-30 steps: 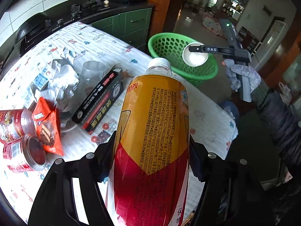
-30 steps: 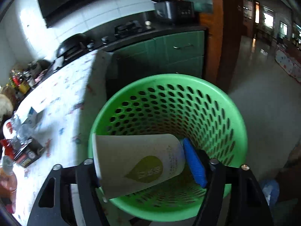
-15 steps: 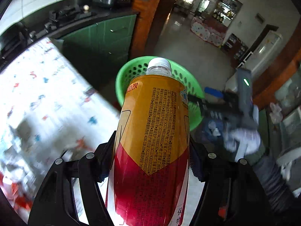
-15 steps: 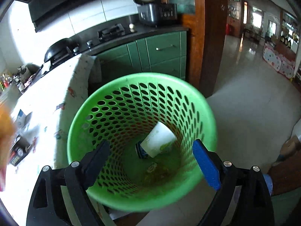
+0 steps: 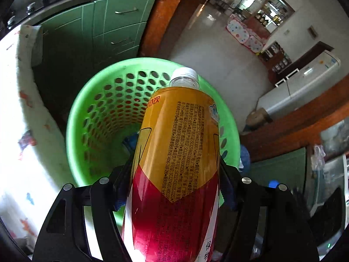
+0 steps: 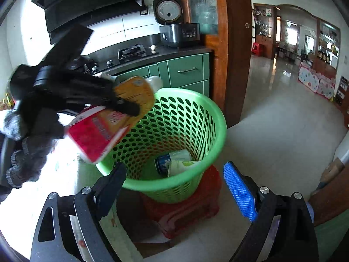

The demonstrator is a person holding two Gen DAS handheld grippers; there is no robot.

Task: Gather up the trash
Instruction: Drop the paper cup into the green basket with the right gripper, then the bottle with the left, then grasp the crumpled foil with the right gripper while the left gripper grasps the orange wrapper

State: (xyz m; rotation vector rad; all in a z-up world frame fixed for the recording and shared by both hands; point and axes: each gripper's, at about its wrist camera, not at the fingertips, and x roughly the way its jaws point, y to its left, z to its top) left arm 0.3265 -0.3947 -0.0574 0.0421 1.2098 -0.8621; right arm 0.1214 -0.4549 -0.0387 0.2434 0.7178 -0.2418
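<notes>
My left gripper (image 5: 176,174) is shut on a large plastic bottle (image 5: 176,163) with a yellow and red label and a white cap. It holds the bottle tilted over the rim of the green perforated basket (image 5: 87,100). In the right wrist view the left gripper (image 6: 122,102) and bottle (image 6: 113,120) hang above the basket's (image 6: 209,131) left rim. My right gripper (image 6: 174,185) is open and empty, drawn back in front of the basket. A paper cup (image 6: 181,166) and a can (image 6: 163,161) lie in the basket's bottom.
The basket stands on a red stool (image 6: 185,209) beside the table with a patterned white cloth (image 5: 19,131). Green cabinets (image 6: 185,72) and a stove counter (image 6: 130,52) are behind it. A wooden door frame (image 6: 235,43) stands to the right, with tiled floor (image 6: 272,120) beyond.
My left gripper carried the bottle from over the table to above the basket. My right gripper opened, dropped the paper cup into the basket and pulled back.
</notes>
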